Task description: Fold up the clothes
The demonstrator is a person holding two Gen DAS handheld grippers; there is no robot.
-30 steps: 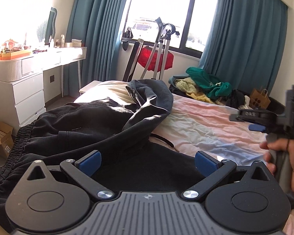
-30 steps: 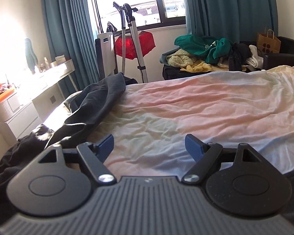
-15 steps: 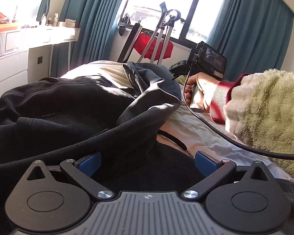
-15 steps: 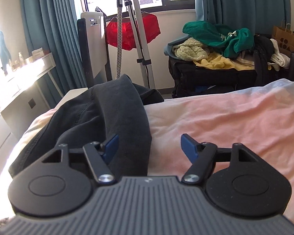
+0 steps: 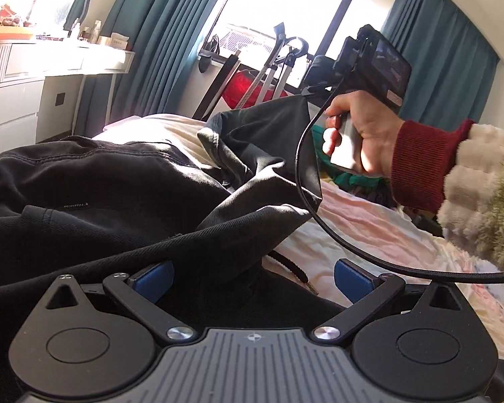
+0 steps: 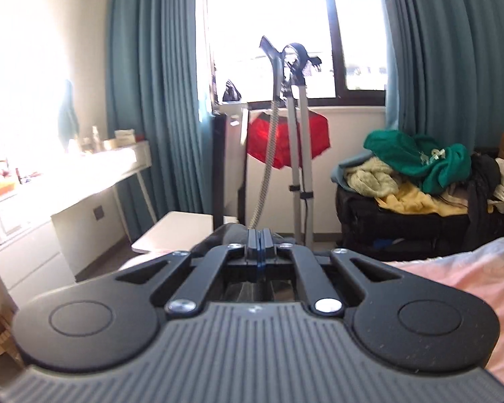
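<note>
I'm pinching the trousers' (image 5: 117, 181) far end with my right gripper (image 6: 259, 247), lifting it off the bed (image 5: 369, 228); the rest is trailing back toward my wide-open, empty left gripper (image 5: 253, 277), hovering over the waist.

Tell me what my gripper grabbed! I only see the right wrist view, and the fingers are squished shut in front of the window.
Observer: In the left wrist view, the right gripper pinches a corner of a dark grey cloth garment, held up above the pink bed sheet.
Operator: Is the other gripper holding anything?
Observer: No. The left gripper is open, with its blue pads apart over crumpled black fabric.
Operator: Who is holding mine?
Observer: A hand with a red knit cuff and a fluffy cream sleeve grips its handle.
</note>
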